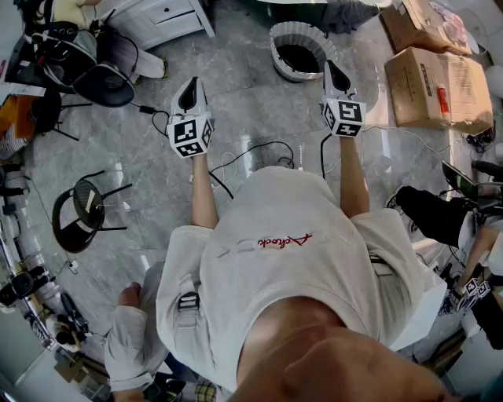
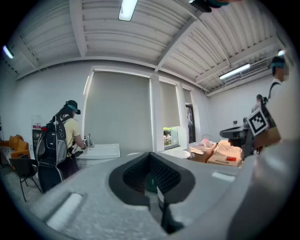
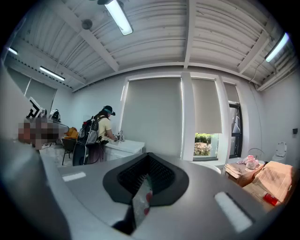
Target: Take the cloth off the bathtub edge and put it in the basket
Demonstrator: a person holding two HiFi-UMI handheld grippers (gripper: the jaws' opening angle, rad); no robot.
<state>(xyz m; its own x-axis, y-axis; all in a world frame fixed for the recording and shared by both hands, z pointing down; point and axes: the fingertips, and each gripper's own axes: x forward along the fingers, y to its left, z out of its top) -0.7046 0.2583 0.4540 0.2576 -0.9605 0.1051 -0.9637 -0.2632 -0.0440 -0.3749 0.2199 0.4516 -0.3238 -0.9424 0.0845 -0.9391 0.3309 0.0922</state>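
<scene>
From the head view I see both grippers held out side by side over the grey floor. My left gripper (image 1: 189,88) is shut with nothing in it, and my right gripper (image 1: 336,72) is shut and empty too. A white ribbed basket (image 1: 302,31) with a dark inside stands on the floor just beyond, a little left of the right gripper. A grey cloth-like heap (image 1: 350,14) lies at the top edge behind it. In the left gripper view the jaws of the left gripper (image 2: 154,185) meet. In the right gripper view the right gripper (image 3: 143,187) is likewise shut. A low white tub edge (image 3: 206,165) shows far off.
Cardboard boxes (image 1: 440,82) stand at the right of the basket. A black cable (image 1: 259,149) runs across the floor near my feet. Round black chairs (image 1: 82,212) are at the left, with a white cabinet (image 1: 165,16) behind. A person with a backpack (image 2: 61,136) stands at a sink.
</scene>
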